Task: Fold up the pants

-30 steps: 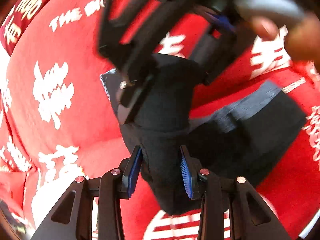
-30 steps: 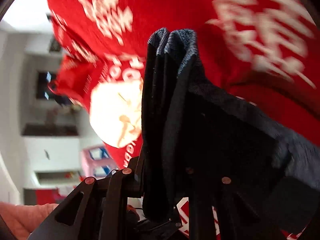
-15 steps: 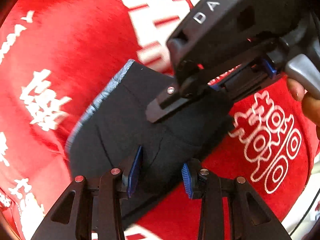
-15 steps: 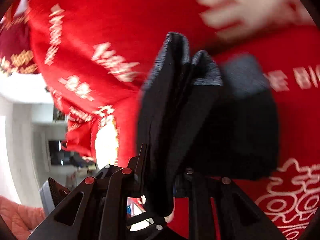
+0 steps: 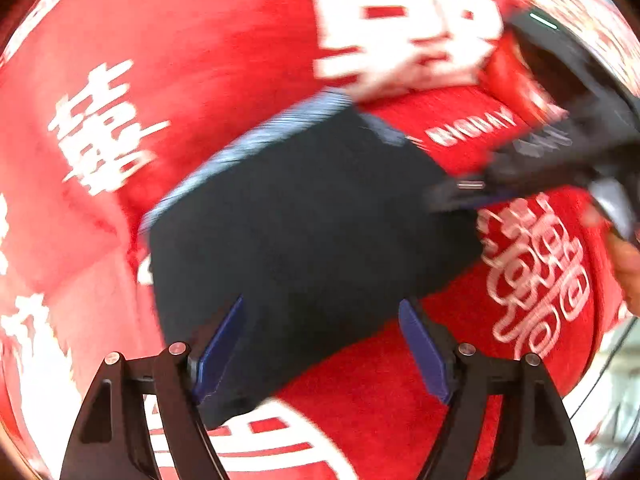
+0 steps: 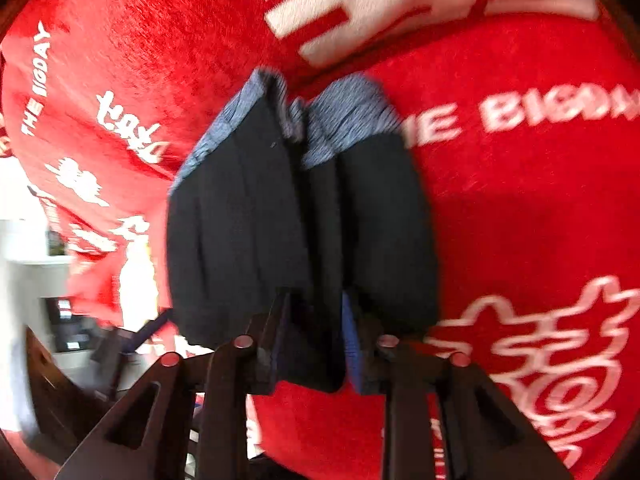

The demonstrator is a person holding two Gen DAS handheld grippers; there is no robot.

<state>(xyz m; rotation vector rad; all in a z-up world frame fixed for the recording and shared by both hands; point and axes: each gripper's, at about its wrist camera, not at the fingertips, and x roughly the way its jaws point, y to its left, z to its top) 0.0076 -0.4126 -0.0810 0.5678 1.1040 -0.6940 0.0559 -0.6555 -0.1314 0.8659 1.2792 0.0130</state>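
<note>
The dark folded pants (image 5: 304,232), with a grey-blue waistband (image 5: 256,140), lie flat on the red blanket (image 5: 208,40). My left gripper (image 5: 322,354) hovers over their near edge. Its jaws are opening and stand wide, with the blue pads (image 5: 220,352) clear of the cloth. My right gripper (image 6: 314,346) is at the pants' right edge and shows in the left wrist view as a blurred dark body (image 5: 560,148). Its jaws are opening too, and a thick fold of the pants (image 6: 288,220) sits loosely between them, baring one blue pad (image 6: 352,352).
The red blanket (image 6: 520,200) carries white lettering and symbols and covers the whole surface. A hand (image 5: 628,268) holds the right gripper at the right edge. Beyond the blanket's left edge, a pale room with shelves (image 6: 36,240) shows.
Both grippers brought the hanging pants down, and they now lie flat on the blanket. The left jaws went from clamped on the cloth to wide apart. The right jaws widened slightly.
</note>
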